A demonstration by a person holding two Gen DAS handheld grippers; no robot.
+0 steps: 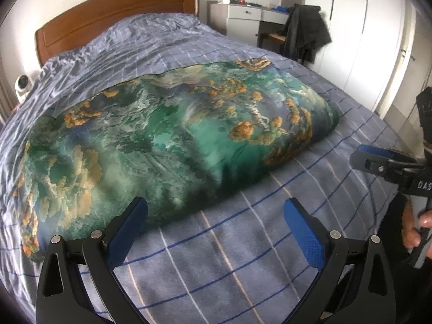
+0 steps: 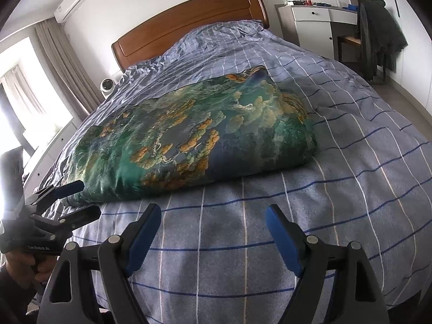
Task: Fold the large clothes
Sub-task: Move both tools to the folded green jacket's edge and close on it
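Both grippers hang open over the foot of a bed (image 1: 270, 256) as a large green-and-orange printed cloth (image 1: 175, 135) lies folded into a thick, puffy bundle on the blue checked bedspread. The left gripper (image 1: 216, 232) has its blue-padded fingers (image 1: 129, 232) spread wide with only bedspread between them; the near edge of the cloth lies just ahead of the left-hand finger, and nothing is held. The right gripper (image 2: 213, 237) is likewise spread wide and empty, its fingers (image 2: 283, 240) framing bare bedspread, with the bundle just beyond their tips and slightly to the left.

In the right wrist view the left gripper shows at the lower left, its tips close beside the near left corner of the cloth, though whether they touch it cannot be told. A hand (image 1: 413, 226) grips the right tool's handle at the edge of the left wrist view.

The cloth appears to sit across the middle of the bed so both tools can reach its long near edge from the foot; the open fingers, angled down toward that edge, suggest a pause between folds or a check of the finished bundle. Beyond it stand the wooden headboard (image 2: 189, 24) and a white dresser (image 2: 310, 27).
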